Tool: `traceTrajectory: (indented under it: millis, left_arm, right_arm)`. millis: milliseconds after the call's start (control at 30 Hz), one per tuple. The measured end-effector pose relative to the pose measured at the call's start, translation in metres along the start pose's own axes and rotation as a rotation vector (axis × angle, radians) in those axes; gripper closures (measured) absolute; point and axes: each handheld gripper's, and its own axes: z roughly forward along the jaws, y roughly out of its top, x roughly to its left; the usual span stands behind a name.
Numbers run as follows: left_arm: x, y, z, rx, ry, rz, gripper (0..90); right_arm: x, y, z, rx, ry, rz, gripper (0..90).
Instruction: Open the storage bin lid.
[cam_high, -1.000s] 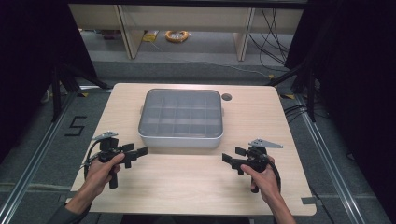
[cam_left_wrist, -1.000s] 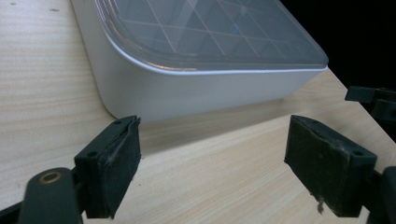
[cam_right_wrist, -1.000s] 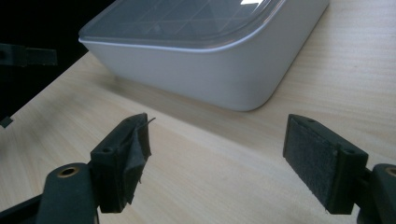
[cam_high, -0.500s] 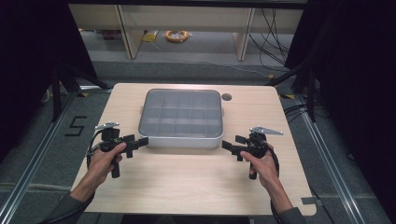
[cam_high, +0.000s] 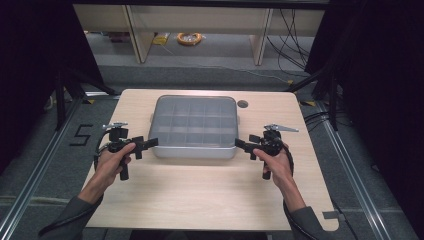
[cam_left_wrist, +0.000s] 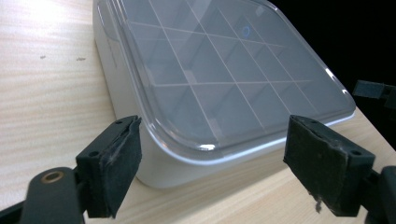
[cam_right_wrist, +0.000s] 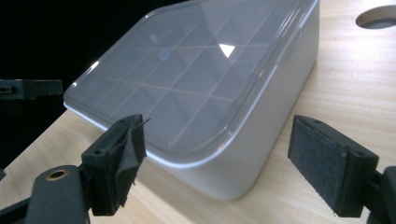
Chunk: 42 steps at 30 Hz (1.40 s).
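A shallow grey-white box (cam_high: 195, 127) with a clear lid over a grid of compartments sits mid-table. My left gripper (cam_high: 145, 148) is at its near left corner, held in a person's hand. In the left gripper view the box (cam_left_wrist: 219, 70) has that corner between the pads (cam_left_wrist: 116, 158) of the open left gripper (cam_left_wrist: 219, 161), without touching them. My right gripper (cam_high: 246, 145) stands at the near right corner. It is the same in the right gripper view: the box (cam_right_wrist: 196, 79) pokes its corner into the open right gripper (cam_right_wrist: 224, 161).
The light wooden table (cam_high: 200, 200) has a round cable hole (cam_high: 243, 104) behind the box at the right. Dark floor, shelving legs and cables lie beyond the far edge. Bare tabletop stretches between the box and the person.
Both hands have carried their grippers forward and inward, from the bare table near the person up to the box's two near corners.
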Motion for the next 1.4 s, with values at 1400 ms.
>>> traceTrajectory:
  millis: [1400]
  left_arm:
    - [0.048, 0.061, 0.080, 0.080, 0.051, -0.136, 33.9]
  right_arm:
    - [-0.038, 0.040, 0.057, 0.019, -0.014, 0.112, 39.5]
